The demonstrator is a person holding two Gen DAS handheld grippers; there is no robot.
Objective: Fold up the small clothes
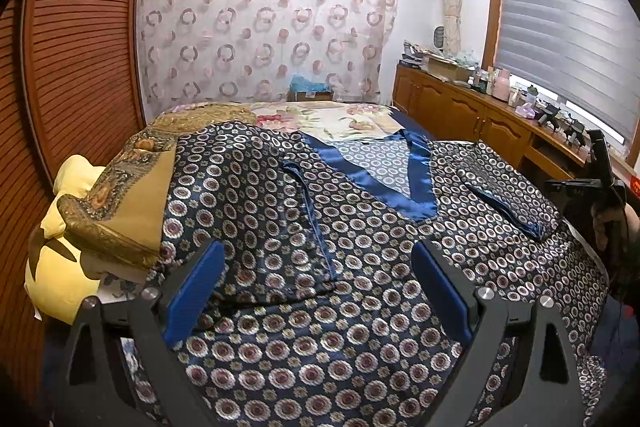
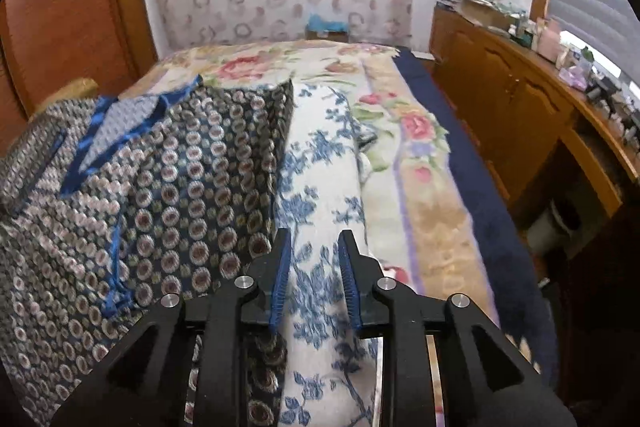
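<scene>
L gripper (image 1: 316, 291) gapes wide over patterned garment (image 1: 360, 267), holding nothing. R gripper (image 2: 314, 281) narrow, empty, garment edge just beside its left finger.

Garment (image 1: 360, 267) lies spread flat on bed (image 2: 420, 227), neckline (image 1: 384, 171) toward far end. Both sleeves folded in over body: one sleeve (image 1: 304, 211) left of neckline, other sleeve (image 1: 508, 195) to its right. Left gripper (image 1: 316, 291) sits above garment's near part, fingers either side of left sleeve's near end. Pillows (image 1: 68, 247) at bed's left edge, w/ folded cloth (image 1: 128, 195) on top, just beside garment. Louvred door (image 1: 76, 47) behind pillows. Curtain (image 1: 264, 19) on far wall behind bed; box (image 1: 310, 93) at its foot. Cabinet (image 1: 460, 107) runs along right wall under window blind (image 1: 560, 35), small items on top. Right gripper (image 2: 314, 247) is over a bolster (image 2: 320, 187) just right of garment's edge, blanket (image 2: 412, 167) further right.
</scene>
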